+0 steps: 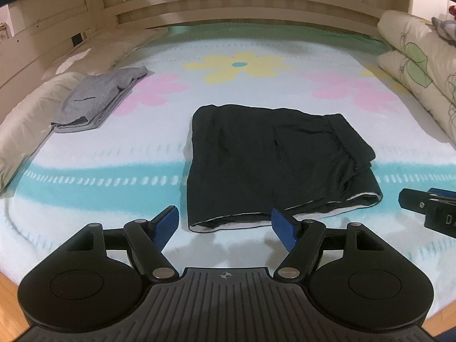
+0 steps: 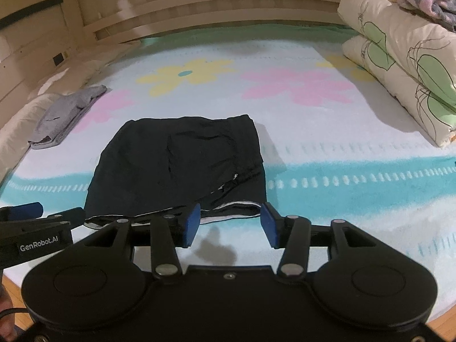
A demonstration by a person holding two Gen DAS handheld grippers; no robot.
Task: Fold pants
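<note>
Black pants [image 1: 273,165] lie folded in a flat rectangle on the flowered bed blanket [image 1: 242,65], white lining showing along the near edge. They also show in the right wrist view [image 2: 182,165]. My left gripper [image 1: 225,228] is open and empty, just in front of the pants' near edge. My right gripper [image 2: 229,225] is open and empty, at the near right corner of the pants. The right gripper shows at the right edge of the left wrist view [image 1: 427,208]; the left gripper shows at the left edge of the right wrist view [image 2: 37,219].
A folded grey garment [image 1: 97,99] lies at the left by a beige pillow [image 1: 25,125]. Stacked leaf-print pillows [image 2: 399,57] stand at the right. A wooden headboard [image 1: 228,2] runs along the back. The wooden floor [image 1: 8,299] shows below the bed's near edge.
</note>
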